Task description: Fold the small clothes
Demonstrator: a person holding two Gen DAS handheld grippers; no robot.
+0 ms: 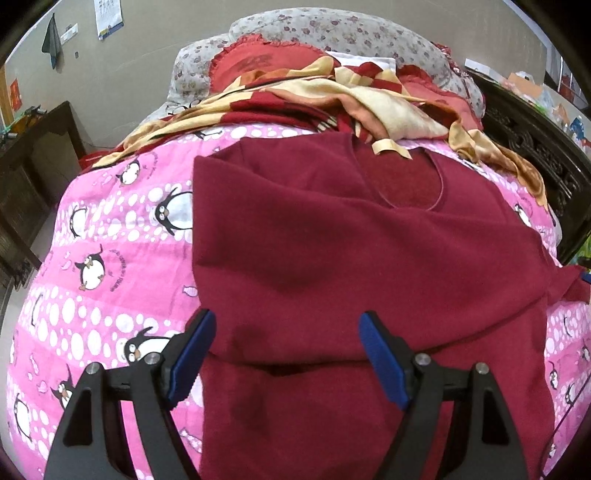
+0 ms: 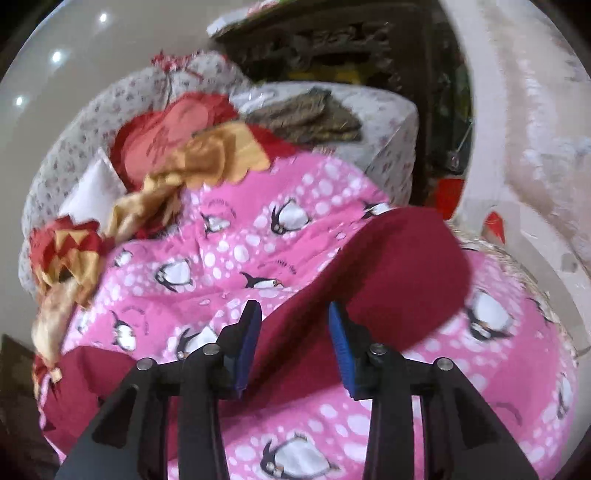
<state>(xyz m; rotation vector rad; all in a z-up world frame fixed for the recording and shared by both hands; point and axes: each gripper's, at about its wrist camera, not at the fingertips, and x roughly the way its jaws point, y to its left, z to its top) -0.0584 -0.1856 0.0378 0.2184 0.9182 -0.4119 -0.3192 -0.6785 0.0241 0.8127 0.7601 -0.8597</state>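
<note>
A dark red sweater (image 1: 362,258) lies spread on a pink penguin quilt (image 1: 110,258), neckline at the far end, its left side folded over the body. My left gripper (image 1: 288,354) is open above the sweater's near part, holding nothing. In the right wrist view, one red sleeve (image 2: 388,273) stretches away over the quilt (image 2: 236,243). My right gripper (image 2: 295,343) is open with the sleeve passing between its blue fingers (image 2: 341,343); the pads do not press it.
A crumpled red-and-yellow checked cloth (image 1: 332,96) and floral pillows (image 1: 332,33) lie at the bed's far end. A dark carved headboard (image 1: 535,147) stands on the right, a dark cabinet (image 1: 33,166) on the left.
</note>
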